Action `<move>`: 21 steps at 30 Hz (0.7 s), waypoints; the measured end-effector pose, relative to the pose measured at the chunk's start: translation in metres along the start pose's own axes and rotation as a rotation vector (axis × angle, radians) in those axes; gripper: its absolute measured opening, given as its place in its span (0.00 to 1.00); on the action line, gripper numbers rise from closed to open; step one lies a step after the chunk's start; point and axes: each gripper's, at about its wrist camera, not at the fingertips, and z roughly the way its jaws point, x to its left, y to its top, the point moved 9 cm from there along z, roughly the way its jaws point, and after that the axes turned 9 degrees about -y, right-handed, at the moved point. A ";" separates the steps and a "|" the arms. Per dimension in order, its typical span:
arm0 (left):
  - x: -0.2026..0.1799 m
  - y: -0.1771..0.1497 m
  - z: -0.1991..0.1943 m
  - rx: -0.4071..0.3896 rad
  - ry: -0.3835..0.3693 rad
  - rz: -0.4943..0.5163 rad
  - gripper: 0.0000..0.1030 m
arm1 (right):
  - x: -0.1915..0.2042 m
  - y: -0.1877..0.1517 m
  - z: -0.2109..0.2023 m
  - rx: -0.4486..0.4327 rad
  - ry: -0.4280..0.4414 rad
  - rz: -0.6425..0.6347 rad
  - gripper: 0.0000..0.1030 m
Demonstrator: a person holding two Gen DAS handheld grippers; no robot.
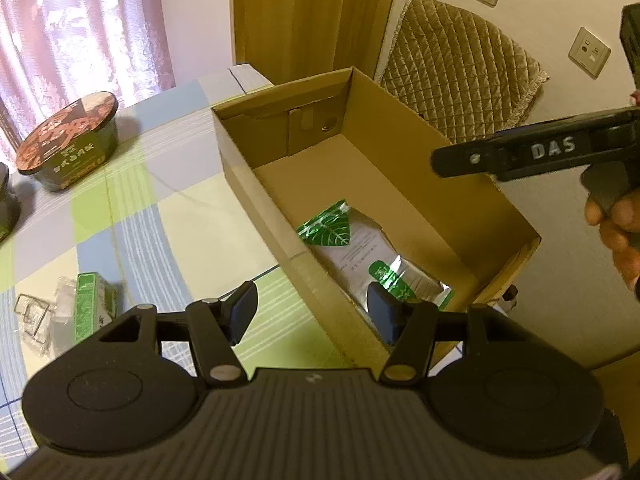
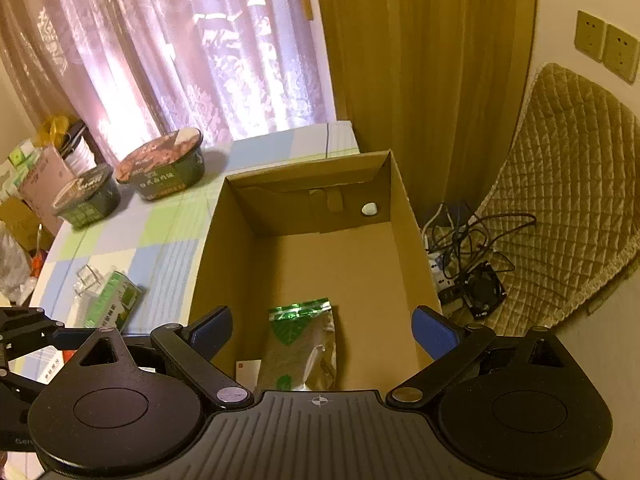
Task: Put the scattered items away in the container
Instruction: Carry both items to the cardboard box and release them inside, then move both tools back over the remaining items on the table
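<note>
— Checked tablecloth (image 2: 168,240), pink curtains (image 2: 180,40) behind. Where's the stuff?

— One silver-and-green foil packet (image 1: 360,248) lies inside the cardboard box (image 1: 256,168), near its closer end. Two noodle bowls (image 2: 164,168) and a green carton (image 2: 114,300) sit out on the cloth, well apart from the box.

— And the tongs?

— Left gripper (image 1: 312,308) spread wide over the box's near wall, empty. Right gripper (image 2: 322,330) also splayed above the packet, gripping nothing.

A silver-and-green foil pouch (image 1: 360,252) lies inside the open brown cardboard box (image 1: 256,184); two dark round noodle bowls (image 2: 164,168) stand left of it on the checked tablecloth (image 1: 172,216).
</note>
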 end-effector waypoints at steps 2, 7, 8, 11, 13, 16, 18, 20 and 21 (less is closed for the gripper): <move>0.003 -0.004 -0.006 -0.002 0.005 -0.006 0.54 | 0.002 -0.002 -0.006 0.000 0.000 0.001 0.98; 0.007 -0.015 -0.023 -0.009 0.012 -0.022 0.54 | 0.011 -0.015 -0.023 0.006 0.001 -0.006 0.98; 0.007 -0.018 -0.027 -0.011 0.013 -0.025 0.55 | 0.014 -0.018 -0.026 0.008 0.005 -0.007 0.98; 0.010 -0.029 -0.040 -0.019 0.020 -0.040 0.55 | 0.023 -0.028 -0.035 0.015 0.016 -0.006 0.98; 0.011 -0.037 -0.049 -0.024 0.023 -0.053 0.56 | 0.032 -0.036 -0.042 0.020 0.025 -0.009 0.98; 0.012 -0.054 -0.061 -0.023 0.021 -0.073 0.57 | 0.047 -0.048 -0.052 0.028 0.042 -0.017 0.98; 0.011 -0.065 -0.068 -0.023 0.025 -0.080 0.60 | 0.058 -0.056 -0.059 0.031 0.052 -0.029 0.98; 0.012 -0.078 -0.077 -0.026 0.035 -0.088 0.64 | 0.068 -0.063 -0.067 0.031 0.063 -0.034 0.98; 0.014 -0.085 -0.081 -0.030 0.043 -0.094 0.65 | 0.073 -0.066 -0.071 0.031 0.070 -0.034 0.98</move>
